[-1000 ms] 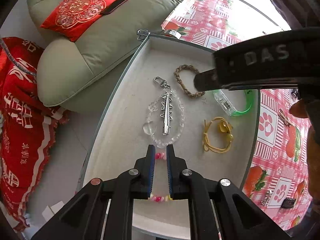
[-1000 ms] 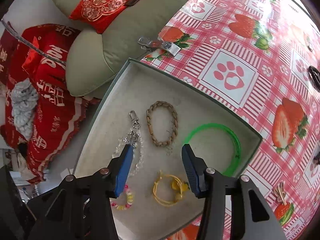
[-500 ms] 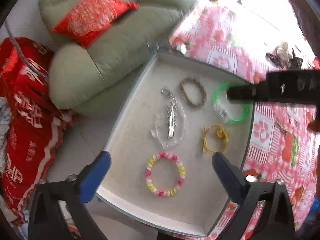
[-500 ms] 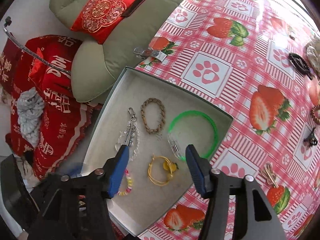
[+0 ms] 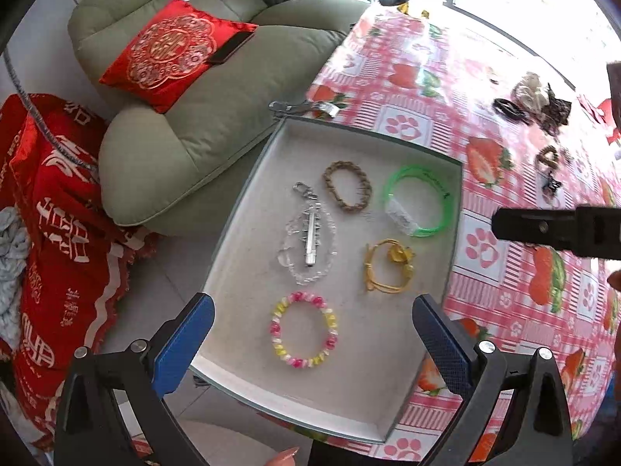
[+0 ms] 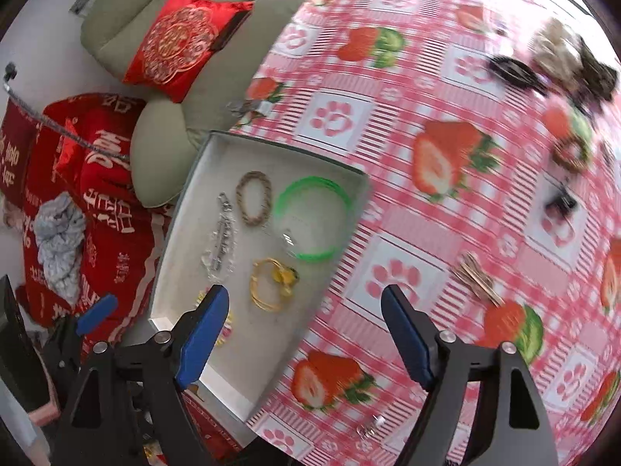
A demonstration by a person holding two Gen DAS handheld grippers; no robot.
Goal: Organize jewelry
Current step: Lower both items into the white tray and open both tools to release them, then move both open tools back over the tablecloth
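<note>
Tray (image 5: 248, 209) of pale grey felt, square and shallow, sitting at the corner of the table (image 5: 485, 256) with its glossy strawberry-and-paw oilcloth. Inside, well apart: beaded bracelet (image 5: 304, 329) of round pink, yellow and white beads nearest; clear crystal strand (image 5: 308, 242) looped around a spiky silver pendant; woven brown cord bracelet (image 5: 347, 185); thin translucent green bangle (image 5: 420, 200); knotted yellow cord bracelet (image 5: 388, 266). Left tool (image 5: 310, 334) spread wide above the near tray edge, blue textured pads either side of the beaded ring, gripping nothing. Right tool (image 6: 304, 330) likewise gaping, empty, over the tray's right rim and the oilcloth. More trinkets (image 6: 475, 277) scattered farther out, blurred. Sage sofa (image 5: 186, 128), red embroidered cushion (image 5: 170, 48) behind.
</note>
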